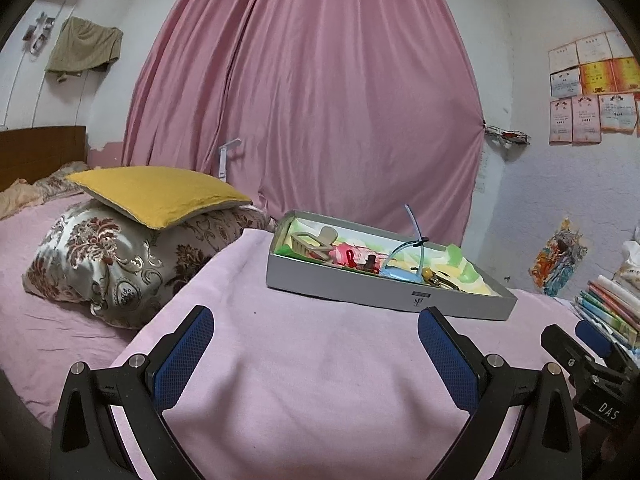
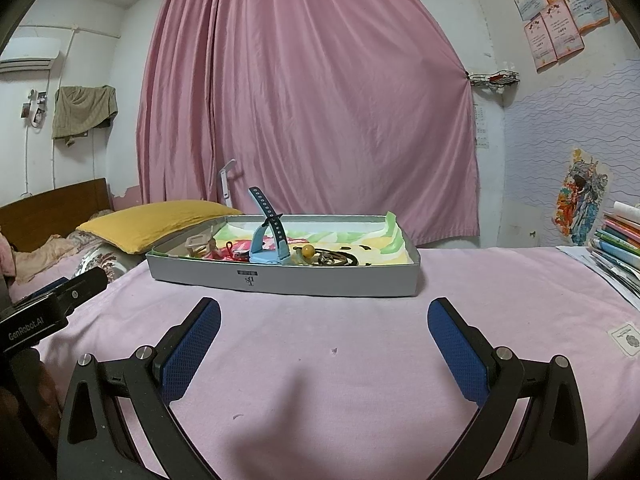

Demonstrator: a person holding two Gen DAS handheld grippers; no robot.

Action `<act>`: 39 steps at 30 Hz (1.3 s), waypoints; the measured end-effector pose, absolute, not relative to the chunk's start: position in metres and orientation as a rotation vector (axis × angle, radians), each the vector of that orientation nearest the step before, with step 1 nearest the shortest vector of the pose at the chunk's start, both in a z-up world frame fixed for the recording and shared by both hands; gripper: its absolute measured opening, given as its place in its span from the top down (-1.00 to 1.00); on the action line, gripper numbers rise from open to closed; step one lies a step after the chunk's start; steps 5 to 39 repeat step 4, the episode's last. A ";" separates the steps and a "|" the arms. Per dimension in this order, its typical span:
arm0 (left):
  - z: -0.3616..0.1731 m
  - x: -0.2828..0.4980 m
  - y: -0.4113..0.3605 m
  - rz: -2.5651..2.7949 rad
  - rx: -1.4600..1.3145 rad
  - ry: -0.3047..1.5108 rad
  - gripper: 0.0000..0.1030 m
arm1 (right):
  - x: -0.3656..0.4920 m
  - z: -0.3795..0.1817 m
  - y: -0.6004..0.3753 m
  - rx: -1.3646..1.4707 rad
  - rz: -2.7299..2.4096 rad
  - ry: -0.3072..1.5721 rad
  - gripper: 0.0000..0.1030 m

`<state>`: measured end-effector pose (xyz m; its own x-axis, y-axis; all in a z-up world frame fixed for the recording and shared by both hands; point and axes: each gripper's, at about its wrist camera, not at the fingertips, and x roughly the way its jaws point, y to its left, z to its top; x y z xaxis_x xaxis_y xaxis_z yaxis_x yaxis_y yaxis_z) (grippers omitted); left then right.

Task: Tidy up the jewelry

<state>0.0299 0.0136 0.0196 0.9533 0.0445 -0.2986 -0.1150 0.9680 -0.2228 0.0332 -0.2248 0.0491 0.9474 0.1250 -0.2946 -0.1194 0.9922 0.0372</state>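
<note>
A shallow grey box lined with coloured paper sits on the pink cloth. It holds a light blue watch with its strap sticking up, a beige hair claw, a red trinket, a yellow bead and dark rings. My left gripper is open and empty, short of the box. My right gripper is open and empty, just before the box's front wall.
A yellow pillow lies on a floral cushion on the bed at left. Stacked books stand at the right edge. A pink curtain hangs behind. The right gripper's body shows at the right of the left wrist view.
</note>
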 end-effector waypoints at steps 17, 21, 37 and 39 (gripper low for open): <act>0.021 0.031 0.012 0.088 -0.223 0.301 -0.99 | 0.033 0.049 -0.225 0.020 0.130 0.302 -0.97; 0.021 0.031 0.012 0.088 -0.223 0.301 -0.99 | 0.033 0.049 -0.225 0.020 0.130 0.302 -0.97; 0.021 0.031 0.012 0.088 -0.223 0.301 -0.99 | 0.033 0.049 -0.225 0.020 0.130 0.302 -0.97; 0.021 0.031 0.012 0.088 -0.223 0.301 -0.99 | 0.033 0.049 -0.225 0.020 0.130 0.302 -0.97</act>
